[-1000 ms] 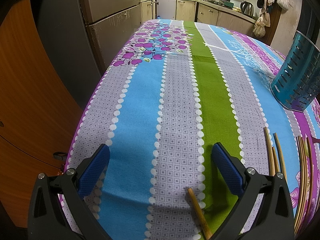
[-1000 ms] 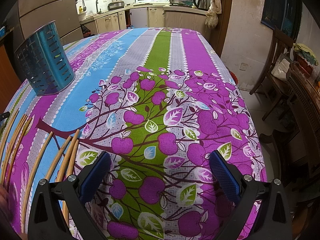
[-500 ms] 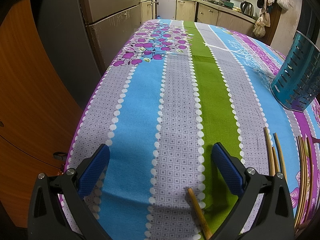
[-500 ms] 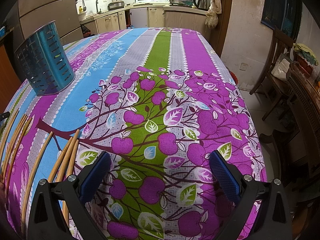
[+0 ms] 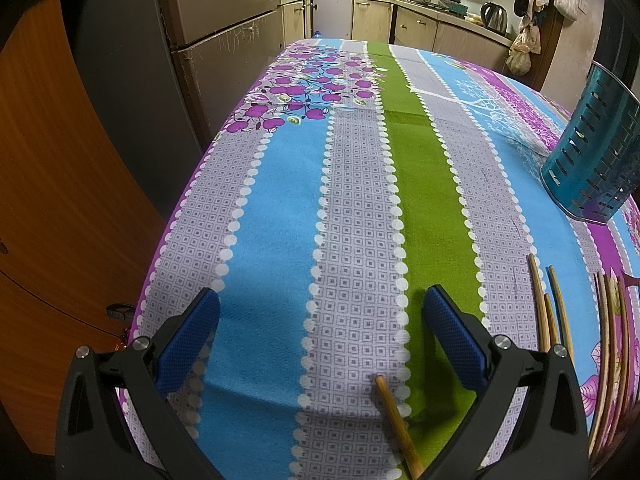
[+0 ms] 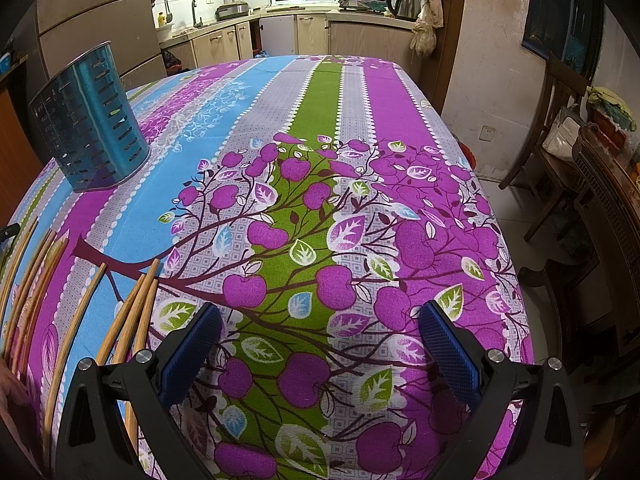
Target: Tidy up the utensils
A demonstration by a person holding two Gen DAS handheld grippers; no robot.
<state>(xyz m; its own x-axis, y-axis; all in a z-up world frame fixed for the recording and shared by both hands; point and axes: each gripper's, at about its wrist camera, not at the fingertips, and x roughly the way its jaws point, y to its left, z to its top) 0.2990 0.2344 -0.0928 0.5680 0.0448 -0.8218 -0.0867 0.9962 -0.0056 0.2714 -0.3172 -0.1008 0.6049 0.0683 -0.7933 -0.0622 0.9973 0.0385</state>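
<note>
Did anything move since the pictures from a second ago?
Nothing visibly changed. Both grippers, left and right, stay open and empty above the tablecloth. The chopsticks lie where they were, and the blue holder stands in the same spot.

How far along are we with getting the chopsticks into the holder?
Nothing looks done: the wooden chopsticks lie loose on the tablecloth, apart from the blue slotted metal holder; its inside is not visible. Nothing in hand: left gripper and right gripper are open. All chopsticks remain, including one beneath the left gripper.
</note>
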